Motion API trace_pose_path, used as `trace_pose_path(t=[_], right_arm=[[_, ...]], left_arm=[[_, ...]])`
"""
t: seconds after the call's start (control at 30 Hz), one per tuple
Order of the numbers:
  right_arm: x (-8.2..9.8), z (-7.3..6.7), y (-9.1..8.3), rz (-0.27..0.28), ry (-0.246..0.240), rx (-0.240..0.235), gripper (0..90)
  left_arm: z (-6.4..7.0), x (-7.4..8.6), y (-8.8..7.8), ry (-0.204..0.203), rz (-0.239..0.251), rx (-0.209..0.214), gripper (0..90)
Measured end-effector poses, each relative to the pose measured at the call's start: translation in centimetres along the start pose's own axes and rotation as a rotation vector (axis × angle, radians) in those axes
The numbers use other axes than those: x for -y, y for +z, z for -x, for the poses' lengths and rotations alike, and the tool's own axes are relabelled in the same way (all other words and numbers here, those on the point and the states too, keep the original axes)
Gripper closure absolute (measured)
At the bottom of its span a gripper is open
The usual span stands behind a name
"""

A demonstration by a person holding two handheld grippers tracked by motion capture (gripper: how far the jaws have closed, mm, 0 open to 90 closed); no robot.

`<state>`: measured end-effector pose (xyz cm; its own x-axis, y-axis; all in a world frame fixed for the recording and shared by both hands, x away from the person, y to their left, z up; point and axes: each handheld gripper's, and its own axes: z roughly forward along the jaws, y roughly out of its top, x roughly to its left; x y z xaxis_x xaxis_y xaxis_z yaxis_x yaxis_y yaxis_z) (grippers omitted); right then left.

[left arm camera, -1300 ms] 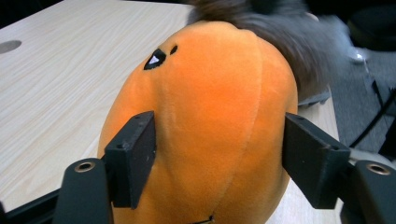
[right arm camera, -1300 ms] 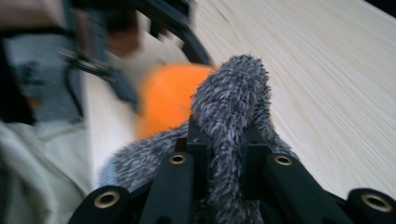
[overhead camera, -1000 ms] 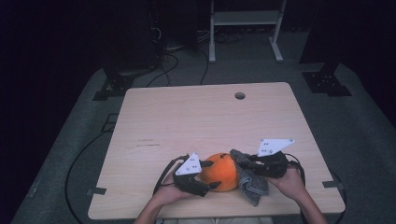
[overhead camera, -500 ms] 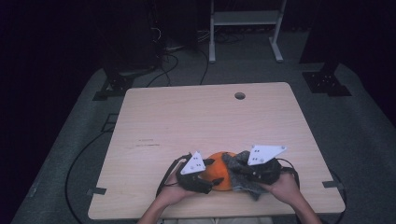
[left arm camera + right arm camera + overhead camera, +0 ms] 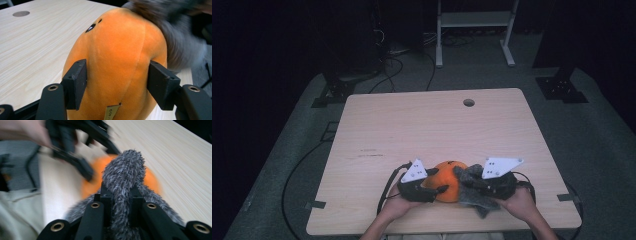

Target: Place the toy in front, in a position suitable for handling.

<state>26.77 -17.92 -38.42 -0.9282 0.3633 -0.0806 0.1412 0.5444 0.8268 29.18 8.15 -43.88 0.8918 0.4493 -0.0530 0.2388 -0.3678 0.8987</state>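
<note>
An orange plush toy (image 5: 446, 180) is located on the counter (image 5: 432, 125) near its front edge, between the two hands. A grey fuzzy cloth (image 5: 474, 192) is draped against the toy's right side and trails onto the counter in front of it.

The left claw (image 5: 117, 87) is placed around the lower body of the toy. Its jaws have just been closing, and both pads (image 5: 76, 83) are seen in contact with the orange fabric, so the toy is gripped. In the high view the left claw (image 5: 432, 189) is seen at the toy's left flank.

The right claw (image 5: 119, 200) is clamped tight on a fold of the grey cloth, which stands up between the jaws and is directed towards the toy.

Step in hand, as judged: the toy is steadied by the left claw while the cloth is brought against it, either for wiping or for covering; which of the two cannot be determined.

For the next move, the left grip is to be kept firm without crushing the soft body, and the cloth is to be drawn across the toy's upper surface. The pinched fold may slip if pulled sharply.
</note>
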Motion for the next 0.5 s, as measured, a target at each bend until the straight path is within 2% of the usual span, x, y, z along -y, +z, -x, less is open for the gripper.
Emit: trace_pose_path(t=[0.03,0.07,0.1,0.13,0.17,0.27,0.33,0.4,0.47,0.5], right_arm=[[-0.3,-0.5,0.4,-0.003,-0.022,-0.009,78.2],[-0.5,-0.7,0.7,-0.017,-0.048,0.006,78.2],[-0.5,-0.6,0.8,-0.019,-0.053,0.017,78.2],[-0.4,-0.3,0.7,-0.011,-0.031,0.012,78.2],[0.0,0.5,0.4,0.004,0.015,0.022,78.3],[1.5,2.5,0.1,0.007,0.108,0.046,78.4],[2.1,2.8,0.1,-0.015,0.117,0.076,78.4],[2.3,2.9,0.0,-0.017,0.132,0.076,78.3],[1.8,2.4,0.2,-0.003,0.126,0.055,78.3],[1.6,2.1,0.3,0.011,0.120,0.036,78.3]], left_arm=[[-0.1,0.0,0.0,-0.009,-0.002,0.002,36.2],[-0.2,0.1,-0.1,-0.011,0.002,0.005,38.0],[-0.3,0.1,-0.3,-0.013,0.006,0.010,40.3],[-0.6,0.2,-0.5,-0.022,0.009,0.024,41.8],[-0.8,0.4,-0.7,-0.027,0.013,0.040,43.0],[-1.4,0.7,-1.1,-0.033,0.004,0.065,44.4],[-1.7,0.8,-1.4,-0.042,0.005,0.068,43.5],[-1.4,0.6,-1.1,-0.047,0.008,0.074,32.7],[-1.0,0.3,-0.7,-0.016,-0.016,0.060,18.1],[-0.9,0.2,-0.5,-0.011,-0.031,0.050,14.8]])
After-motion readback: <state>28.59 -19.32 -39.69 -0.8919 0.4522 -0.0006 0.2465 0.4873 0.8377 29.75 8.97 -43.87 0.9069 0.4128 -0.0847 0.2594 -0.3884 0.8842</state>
